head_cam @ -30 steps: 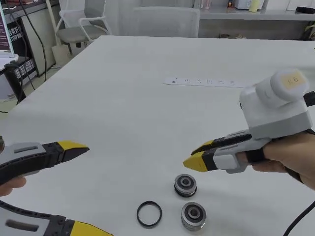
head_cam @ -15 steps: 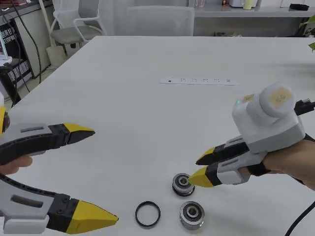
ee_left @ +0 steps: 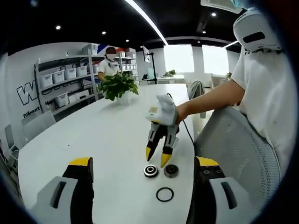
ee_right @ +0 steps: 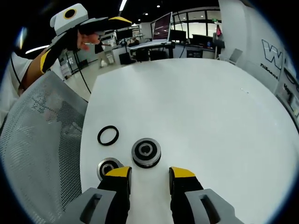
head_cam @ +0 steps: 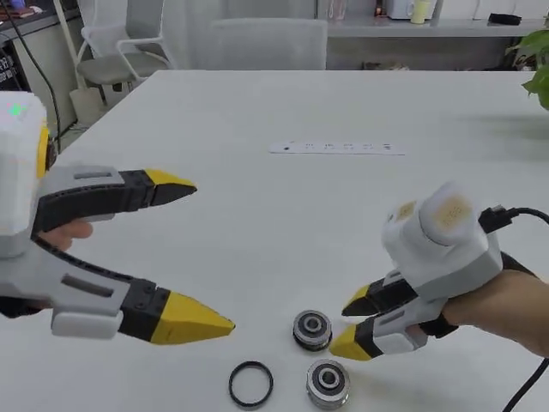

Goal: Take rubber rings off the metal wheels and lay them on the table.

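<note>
Right gripper (head_cam: 341, 328) part-open beside wheel (head_cam: 311, 330); left gripper (head_cam: 213, 256) wide open.
Risk: jaws clip rim, wheel skids toward ring (head_cam: 250, 384) at 7 o'clock.

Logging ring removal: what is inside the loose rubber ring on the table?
Bare white table shows through the rubber ring; no wheel sits in it. The farther metal wheel and nearer metal wheel lie beside it, apart. Nothing covers its inside.

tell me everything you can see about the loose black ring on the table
The black ring is a thin, plain circular band, rubber by its look, open in the middle. It lies flat and loose on the white table, beside the nearer metal wheel without touching it. Nothing but the table touches it.
</note>
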